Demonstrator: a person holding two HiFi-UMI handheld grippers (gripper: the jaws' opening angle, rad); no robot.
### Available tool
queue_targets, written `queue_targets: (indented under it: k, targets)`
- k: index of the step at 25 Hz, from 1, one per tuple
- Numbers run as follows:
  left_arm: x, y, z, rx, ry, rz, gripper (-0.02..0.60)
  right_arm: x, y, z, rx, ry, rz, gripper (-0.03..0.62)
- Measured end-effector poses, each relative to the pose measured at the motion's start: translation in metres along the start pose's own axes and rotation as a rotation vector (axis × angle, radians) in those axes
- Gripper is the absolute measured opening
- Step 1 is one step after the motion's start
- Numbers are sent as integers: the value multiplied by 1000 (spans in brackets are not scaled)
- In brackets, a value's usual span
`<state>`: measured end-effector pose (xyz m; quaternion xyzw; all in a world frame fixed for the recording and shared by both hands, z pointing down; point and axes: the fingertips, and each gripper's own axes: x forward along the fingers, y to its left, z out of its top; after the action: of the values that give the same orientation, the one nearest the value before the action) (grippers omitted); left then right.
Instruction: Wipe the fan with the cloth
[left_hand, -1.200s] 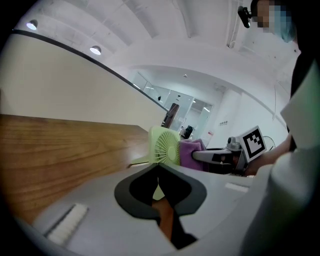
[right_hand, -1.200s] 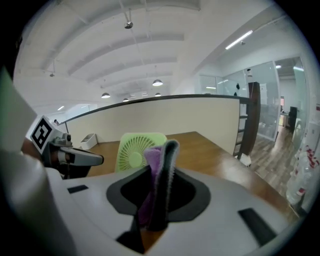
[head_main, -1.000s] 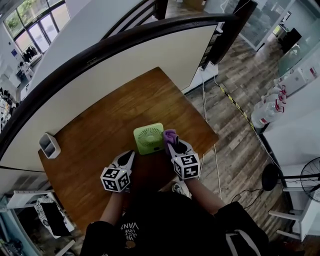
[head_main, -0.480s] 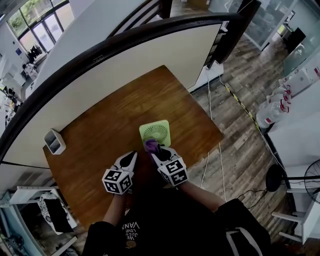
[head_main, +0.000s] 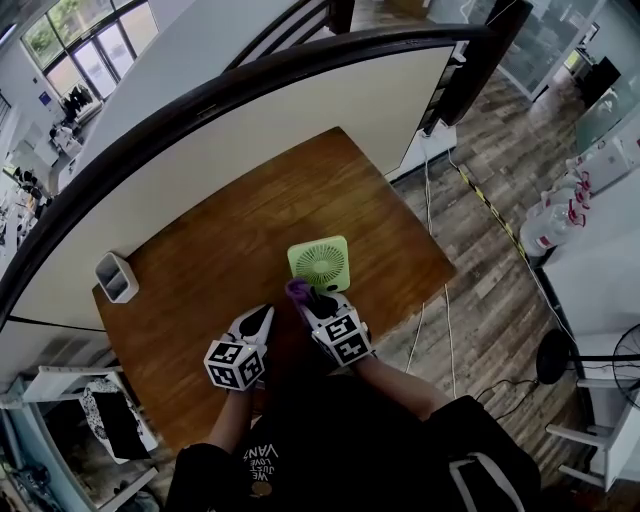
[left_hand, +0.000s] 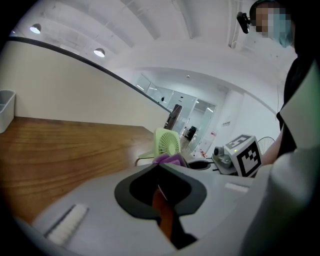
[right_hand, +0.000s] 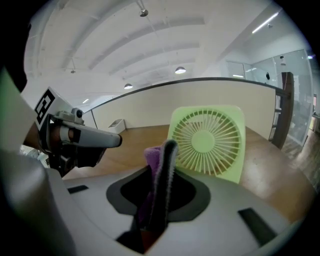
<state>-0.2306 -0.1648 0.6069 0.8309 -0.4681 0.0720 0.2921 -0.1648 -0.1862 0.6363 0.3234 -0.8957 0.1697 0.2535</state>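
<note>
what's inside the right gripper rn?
A purple cloth, pinched in the right gripper, whose jaws are closed on it, with the cloth's top edge poking out. The rest of the cloth is hidden by the jaws and the gripper body. The green fan stands beyond.

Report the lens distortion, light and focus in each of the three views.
Head view: strong fisheye bows the dark rail into an arc; even daylight, the fan sharp. Left gripper view: dark vignetted corners, ceiling lamps glare, the left claw soft close up. Right gripper view: fan crisp, the purple cloth near the lens slightly soft.
</note>
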Motion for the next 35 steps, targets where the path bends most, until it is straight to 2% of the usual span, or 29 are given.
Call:
queue_targets:
  k: [11, 17, 24, 29, 35]
  targets:
    - [13, -12, -3, -10, 9, -26, 12, -41, -52, -17, 80, -7, -136, 94]
    - [17, -24, -3, -18, -2, -35, 12, -62, -85, -36, 134, 24, -213, 94]
    - [12, -34, 1, -21, -28, 1, 12, -78, -111, -43, 147, 43, -257, 94]
    - [2, -40, 0, -40, -64, 53, 12, -93, -114, -31, 153, 5, -227, 94]
    - [-9, -58, 3, -47, -105, 101, 12, -122, -105, 10, 139, -126, -135, 94]
